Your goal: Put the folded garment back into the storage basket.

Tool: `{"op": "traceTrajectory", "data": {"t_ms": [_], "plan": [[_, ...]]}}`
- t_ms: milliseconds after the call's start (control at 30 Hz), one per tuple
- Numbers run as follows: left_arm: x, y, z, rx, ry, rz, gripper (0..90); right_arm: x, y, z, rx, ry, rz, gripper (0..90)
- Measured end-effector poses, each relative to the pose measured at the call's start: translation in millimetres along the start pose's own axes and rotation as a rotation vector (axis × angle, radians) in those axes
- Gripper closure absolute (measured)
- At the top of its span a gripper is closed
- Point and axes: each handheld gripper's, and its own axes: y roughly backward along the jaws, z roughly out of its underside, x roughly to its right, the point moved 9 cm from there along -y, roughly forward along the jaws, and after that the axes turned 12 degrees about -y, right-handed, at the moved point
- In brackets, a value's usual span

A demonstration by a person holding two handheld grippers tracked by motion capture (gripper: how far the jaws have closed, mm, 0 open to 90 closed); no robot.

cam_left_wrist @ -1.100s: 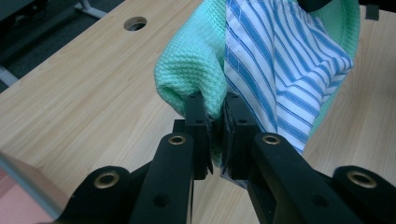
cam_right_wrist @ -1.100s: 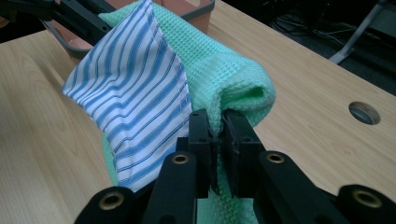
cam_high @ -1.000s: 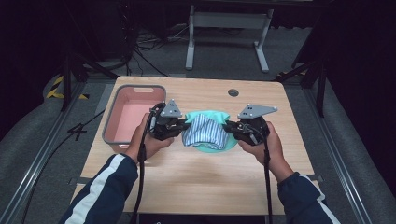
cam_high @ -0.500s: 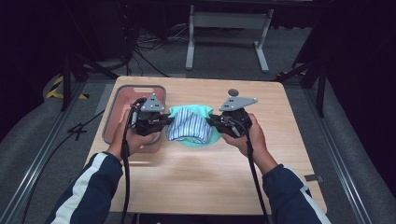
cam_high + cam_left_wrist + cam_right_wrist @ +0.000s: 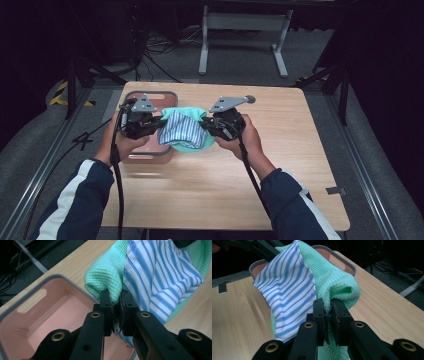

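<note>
Fingers [image 5: 127, 308] of the left gripper [image 5: 116, 312] are clamped on a pinch of cloth: black, blocky, ribbed pads with only a thin slot between them, fabric bunched in it. Right gripper [image 5: 329, 315] same story, fingers [image 5: 340, 315] nipped tight on a rolled green hem.

Two cloths held together as one bundle: green waffle-knit cloth [image 5: 105, 273], coarse textured weave with a thick folded edge, and a smooth thin white cloth with blue stripes [image 5: 160, 272], stitched hem visible. Striped cloth lies on the near face of the green one, sagging in soft creases between the two grips.

High view: bundle hangs stretched between left gripper [image 5: 159, 123] and right gripper [image 5: 204, 123], centre-left of frame, green cloth [image 5: 192, 145] drooping below the striped cloth [image 5: 179, 129] in a rounded pouch. Its left part overlaps the bin; can't tell if the bottom touches the bench.

Pink plastic bin [image 5: 50, 310]: rectangular, rounded corners, grey rim, glossy inside, slot handle cut in the end wall. Sits directly below the left gripper, left of centre in the high view [image 5: 145, 156].

Bench [image 5: 280, 165]: light wood-grain top, square-edged. A small dark round disc [image 5: 250, 99] sits near its far edge.
</note>
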Motion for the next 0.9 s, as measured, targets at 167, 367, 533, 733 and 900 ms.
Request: {"op": "traceTrajectory", "data": {"t_ms": [167, 367, 533, 733, 900], "plan": [[-8.5, 3.5, 9.1, 0.001, 0.024, -0.020, 82.7, -6.0, -12.1, -6.8, -0.006, 0.008, -0.008, 82.5], [-16.3, 7.1, 16.8, -0.019, 0.024, -0.033, 82.7, -10.6, -21.0, -13.2, -0.004, 0.002, -0.021, 82.5], [-21.9, 12.4, 19.4, -0.026, 0.035, -0.049, 82.7, -17.7, -28.0, -19.4, -0.003, 0.011, -0.030, 82.5], [-30.6, 19.9, 30.4, -0.031, 0.047, -0.069, 82.7, -26.2, -39.8, -26.1, -0.005, 0.014, -0.046, 82.5], [-38.1, 25.8, 41.5, -0.039, 0.068, -0.083, 82.8, -35.4, -52.8, -31.2, -0.009, 0.018, -0.060, 82.5]]}}
